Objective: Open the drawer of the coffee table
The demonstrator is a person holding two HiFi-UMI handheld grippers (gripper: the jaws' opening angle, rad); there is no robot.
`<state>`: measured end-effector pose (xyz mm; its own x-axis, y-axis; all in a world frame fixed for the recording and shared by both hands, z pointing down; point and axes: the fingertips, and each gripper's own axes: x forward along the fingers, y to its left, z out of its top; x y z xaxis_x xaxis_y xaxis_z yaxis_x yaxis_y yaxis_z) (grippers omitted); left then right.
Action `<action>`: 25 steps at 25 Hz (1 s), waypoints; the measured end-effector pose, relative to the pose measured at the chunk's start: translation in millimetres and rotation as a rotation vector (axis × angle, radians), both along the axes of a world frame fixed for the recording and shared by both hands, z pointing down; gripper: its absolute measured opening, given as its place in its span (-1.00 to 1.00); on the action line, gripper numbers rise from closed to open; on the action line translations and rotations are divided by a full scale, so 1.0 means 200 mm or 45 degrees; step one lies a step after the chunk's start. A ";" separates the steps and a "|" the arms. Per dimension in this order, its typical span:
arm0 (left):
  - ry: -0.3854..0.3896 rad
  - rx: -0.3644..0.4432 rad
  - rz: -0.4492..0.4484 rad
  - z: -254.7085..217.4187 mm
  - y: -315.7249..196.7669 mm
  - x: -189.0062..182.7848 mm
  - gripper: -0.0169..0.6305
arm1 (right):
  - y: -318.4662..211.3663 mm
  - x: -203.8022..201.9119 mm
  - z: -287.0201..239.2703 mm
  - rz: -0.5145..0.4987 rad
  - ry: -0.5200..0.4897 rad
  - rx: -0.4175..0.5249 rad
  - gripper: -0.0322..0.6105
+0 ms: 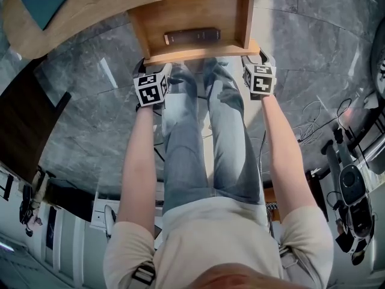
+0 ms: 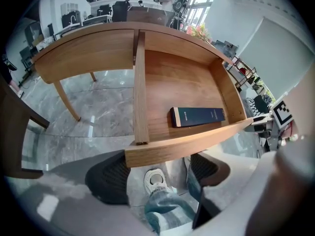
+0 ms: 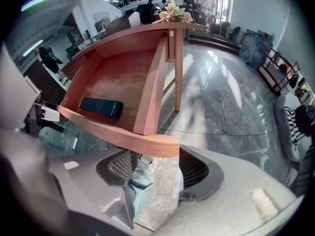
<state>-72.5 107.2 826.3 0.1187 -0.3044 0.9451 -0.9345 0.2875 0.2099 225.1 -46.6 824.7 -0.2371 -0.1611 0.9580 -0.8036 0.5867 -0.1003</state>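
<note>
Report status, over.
Both open: left gripper and right gripper by the front panel ends. The drawer out, dark box inside. Nothing seen in the way.

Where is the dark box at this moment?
The box lies flat on the floor of the open drawer, about midway between its side walls and close behind its front panel, at the top of the head view.

The pale wooden drawer (image 1: 198,54) is smooth, matt timber with visible grain. The grey marbled stone floor (image 1: 90,95) gleams glossy, while the faded blue denim jeans (image 1: 231,143) look soft.
</note>
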 end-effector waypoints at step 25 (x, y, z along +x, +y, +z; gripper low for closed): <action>-0.009 0.284 0.144 -0.85 -0.05 -0.11 -0.95 | 0.25 -0.40 -0.95 0.275 -0.345 0.223 -0.89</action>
<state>-94.6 96.7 655.7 0.1579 -0.4909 0.8568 -0.9598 0.1278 0.2501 145.8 2.6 634.1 -0.4204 -0.3904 0.8191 -0.8687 0.4338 -0.2391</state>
